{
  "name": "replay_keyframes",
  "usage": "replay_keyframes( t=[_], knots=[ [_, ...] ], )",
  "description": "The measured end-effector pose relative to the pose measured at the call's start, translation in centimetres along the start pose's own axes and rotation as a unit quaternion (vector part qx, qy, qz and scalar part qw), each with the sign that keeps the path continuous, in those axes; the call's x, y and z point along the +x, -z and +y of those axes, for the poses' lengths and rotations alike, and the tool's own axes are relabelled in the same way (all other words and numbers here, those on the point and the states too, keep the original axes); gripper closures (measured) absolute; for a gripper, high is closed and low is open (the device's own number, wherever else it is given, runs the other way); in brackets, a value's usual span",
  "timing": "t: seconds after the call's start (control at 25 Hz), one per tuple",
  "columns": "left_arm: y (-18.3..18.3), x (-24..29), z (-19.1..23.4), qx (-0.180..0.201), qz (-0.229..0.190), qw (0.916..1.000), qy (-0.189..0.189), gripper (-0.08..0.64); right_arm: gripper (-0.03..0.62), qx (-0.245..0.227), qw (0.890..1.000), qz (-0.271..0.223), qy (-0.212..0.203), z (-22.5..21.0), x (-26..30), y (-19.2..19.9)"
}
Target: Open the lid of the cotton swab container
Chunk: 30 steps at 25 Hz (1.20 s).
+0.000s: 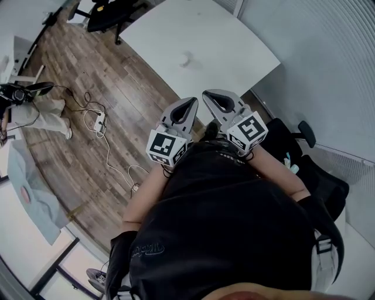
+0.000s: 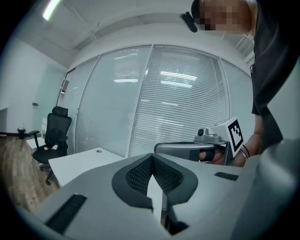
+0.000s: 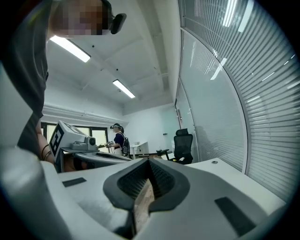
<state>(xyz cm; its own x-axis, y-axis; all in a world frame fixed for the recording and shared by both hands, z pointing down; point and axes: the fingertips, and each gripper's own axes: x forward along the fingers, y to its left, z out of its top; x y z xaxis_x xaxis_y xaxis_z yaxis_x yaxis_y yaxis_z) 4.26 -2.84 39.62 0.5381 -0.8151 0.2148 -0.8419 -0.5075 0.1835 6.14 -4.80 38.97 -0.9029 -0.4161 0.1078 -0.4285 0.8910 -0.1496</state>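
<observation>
The cotton swab container point(image 1: 186, 58) is a small white round tub standing alone on the white table point(image 1: 234, 53), some way ahead of both grippers. It shows as a tiny dot, the container point(image 2: 98, 150) in the left gripper view and the container point(image 3: 214, 162) in the right one. My left gripper point(image 1: 190, 101) and right gripper point(image 1: 208, 94) are held side by side in front of my chest, over the floor short of the table's near edge. Both are shut with nothing between the jaws. The left gripper point(image 2: 152, 157) points toward the table; the right gripper point(image 3: 149, 161) does the same.
A black office chair point(image 1: 108, 12) stands at the table's far left corner. Cables and a power strip point(image 1: 99, 122) lie on the wooden floor to my left, near another person point(image 1: 35, 108). A glass wall with blinds point(image 1: 328, 53) runs along the right, with a black chair point(image 1: 293, 140) beside me.
</observation>
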Motion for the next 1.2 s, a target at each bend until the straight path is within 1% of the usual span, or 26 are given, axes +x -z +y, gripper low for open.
replay_keyframes(
  t=[0.12,0.28,0.36,0.48,0.64,0.8,0.88,1.0,1.12,1.2],
  knots=[
    [0.0,0.8,-0.3,-0.010,0.005,0.9999,-0.003,0.547,0.571,0.010,1.000,0.008,-0.008,-0.8,0.0,0.3],
    [-1.2,1.8,0.2,-0.030,-0.006,0.9995,-0.012,0.547,0.571,0.012,1.000,0.011,-0.019,-1.4,-0.1,0.2],
    [-1.6,2.5,0.3,-0.028,-0.007,0.9995,-0.012,0.546,0.571,0.014,1.000,0.012,-0.018,-1.9,-0.1,0.2],
    [-1.6,3.5,0.2,-0.024,-0.003,0.9997,-0.003,0.546,0.571,0.013,1.000,0.011,-0.010,-2.4,-0.7,0.2],
    [-2.1,4.8,0.1,-0.013,-0.006,0.9999,0.006,0.546,0.571,0.028,0.999,0.003,0.014,-4.2,-1.7,0.2],
    [-3.5,5.7,-0.8,-0.015,-0.039,0.9980,0.048,0.546,0.571,0.034,0.999,0.000,0.028,-5.1,-2.5,0.2],
    [-3.8,6.1,-0.8,-0.014,-0.041,0.9971,0.063,0.546,0.571,0.040,0.999,-0.007,0.029,-5.5,-2.4,0.0],
    [-3.8,6.7,-0.2,-0.009,-0.040,0.9969,0.067,0.546,0.571,0.045,0.998,-0.011,0.036,-6.2,-2.3,-0.1],
    [-3.5,6.6,0.9,0.006,-0.033,0.9970,0.069,0.546,0.571,0.044,0.998,-0.012,0.036,-6.4,-1.7,-0.3],
    [-3.0,6.3,2.1,0.005,-0.025,0.9971,0.071,0.546,0.571,0.043,0.998,-0.007,0.034,-6.4,-1.1,-0.4]
  ],
)
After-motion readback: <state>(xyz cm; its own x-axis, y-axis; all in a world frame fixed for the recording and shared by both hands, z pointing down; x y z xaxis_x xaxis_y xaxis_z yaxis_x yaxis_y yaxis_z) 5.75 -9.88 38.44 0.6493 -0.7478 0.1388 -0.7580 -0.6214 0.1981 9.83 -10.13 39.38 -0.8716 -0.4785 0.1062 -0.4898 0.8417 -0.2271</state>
